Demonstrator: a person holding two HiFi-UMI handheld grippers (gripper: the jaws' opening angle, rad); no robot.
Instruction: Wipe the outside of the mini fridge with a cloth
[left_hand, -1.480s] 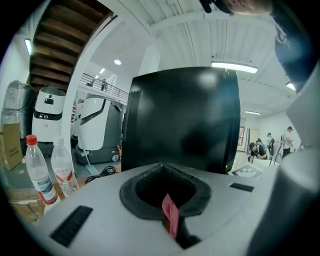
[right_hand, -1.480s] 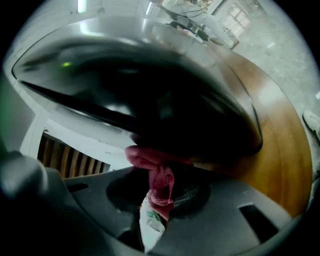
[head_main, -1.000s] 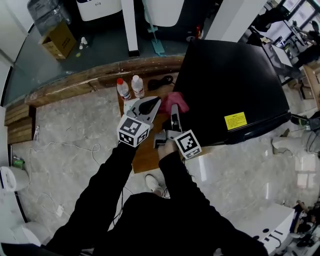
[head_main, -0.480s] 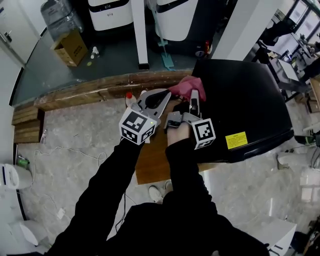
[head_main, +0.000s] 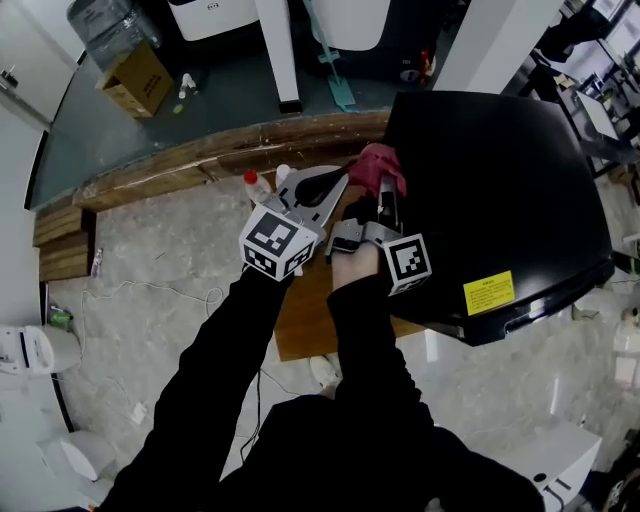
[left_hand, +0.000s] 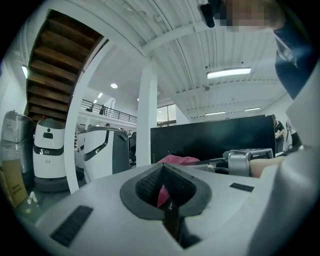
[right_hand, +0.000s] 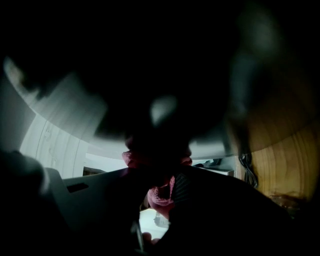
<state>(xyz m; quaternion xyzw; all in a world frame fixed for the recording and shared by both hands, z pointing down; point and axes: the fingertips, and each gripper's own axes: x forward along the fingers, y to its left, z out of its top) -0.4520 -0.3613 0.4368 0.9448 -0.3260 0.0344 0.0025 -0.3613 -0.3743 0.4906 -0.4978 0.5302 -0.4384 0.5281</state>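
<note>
Cloth (head_main: 378, 166) slid along fridge (head_main: 500, 180), right gripper view shows right claw (right_hand: 162, 189) pinching it, left claw (left_hand: 163, 172) closed

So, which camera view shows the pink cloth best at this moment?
The head view: the pink cloth shows clearly, held by the right claw at the mini fridge edge. The left gripper view shows part of it; the right gripper view is dark, showing only a scrap.

Bottles (head_main: 253, 184), perhaps two, beside fridge (head_main: 500, 190)

Crumpled pink cloth (head_main: 378, 165) on glossy black boxy mini fridge (head_main: 500, 190)
Cloth bunched at fridge's upper-left edge; fridge fills frame's upper right.
</note>
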